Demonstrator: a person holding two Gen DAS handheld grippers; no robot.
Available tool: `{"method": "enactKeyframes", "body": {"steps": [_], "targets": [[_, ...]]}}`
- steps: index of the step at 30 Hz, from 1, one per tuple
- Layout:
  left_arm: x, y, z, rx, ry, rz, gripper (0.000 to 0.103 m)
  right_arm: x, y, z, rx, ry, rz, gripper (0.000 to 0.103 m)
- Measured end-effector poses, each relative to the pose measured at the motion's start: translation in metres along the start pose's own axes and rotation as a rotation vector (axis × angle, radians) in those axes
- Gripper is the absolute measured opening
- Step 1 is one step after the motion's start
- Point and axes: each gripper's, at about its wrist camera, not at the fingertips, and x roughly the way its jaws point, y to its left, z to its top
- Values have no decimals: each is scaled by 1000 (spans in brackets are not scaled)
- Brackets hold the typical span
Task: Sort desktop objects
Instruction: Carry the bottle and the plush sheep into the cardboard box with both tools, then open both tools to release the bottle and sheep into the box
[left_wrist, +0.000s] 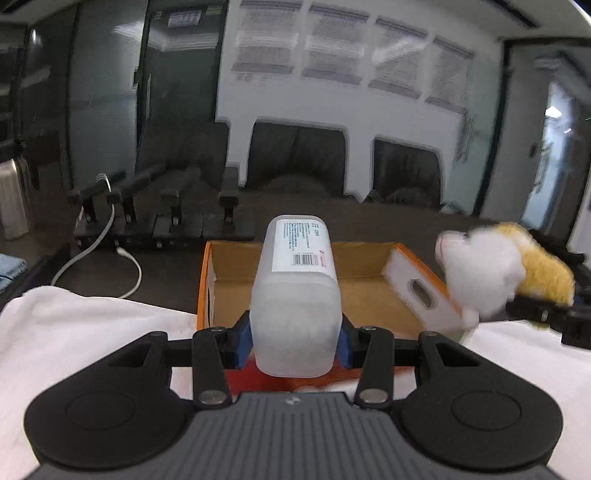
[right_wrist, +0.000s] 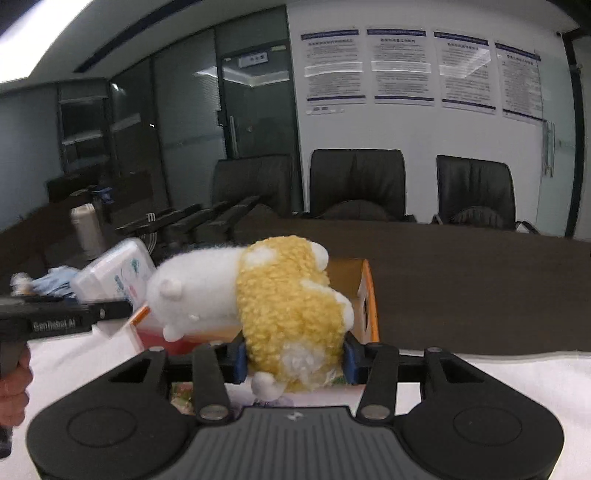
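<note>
My left gripper (left_wrist: 295, 339) is shut on a white translucent plastic bottle (left_wrist: 297, 291) with a barcode label, held above the near edge of an open orange cardboard box (left_wrist: 369, 295). My right gripper (right_wrist: 293, 360) is shut on a yellow and white plush toy (right_wrist: 280, 302), held above the box's (right_wrist: 369, 299) right side. The toy also shows at the right of the left wrist view (left_wrist: 506, 273). The left gripper and its bottle (right_wrist: 114, 273) show at the left of the right wrist view.
A white cloth (left_wrist: 92, 325) covers the near table. A dark table (right_wrist: 480, 277) stretches behind, with black chairs (right_wrist: 358, 184) along it. A white cable (left_wrist: 110, 251) and black stands (left_wrist: 166, 206) lie at the back left. A red item (left_wrist: 258, 380) lies under the left gripper.
</note>
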Motion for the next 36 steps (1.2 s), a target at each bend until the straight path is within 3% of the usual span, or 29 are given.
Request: {"method": "enactKeyframes", "body": {"steps": [3,5,8,11,16,17,18,20,22,23,24,27,29,32,34,36], "targets": [[62,3,22,15,72,32,44,72,-3,33,-26,80,-67,45],[100,14,27,-40,131,98,44,119,-6,46,-21,151,-115,45],[142,32,27,-81,215,96,44,178,-13,53,8,231,-178,45],[169,43,28,-96,273,112,44,219,-20,54,34,289,-195,46],[187,36,34,-23,307,114,48,266,-24,49,50,390,-230,47],[189,35,34,-17,316,115,56,269,-26,45,50,396,-249,49],[189,34,34,-5,321,103,69,272,-25,43,40,388,-260,49],[186,29,31,25,337,65,87,274,-20,41,1,404,-257,60],[183,25,30,56,373,29,91,271,-12,40,-56,404,-248,70],[177,24,28,78,375,16,96,268,-7,38,-104,395,-240,83],[172,23,25,99,366,3,103,266,-4,37,-145,380,-237,85],[161,18,11,204,352,-43,103,267,2,24,-245,403,-209,90],[156,10,0,288,322,-29,103,265,8,12,-350,404,-184,103],[152,2,-16,366,252,20,103,256,18,-5,-456,376,-212,103],[156,-2,-20,423,249,47,103,252,21,-7,-457,357,-234,103],[153,-5,-18,416,264,43,102,250,19,-5,-417,368,-247,101]]}}
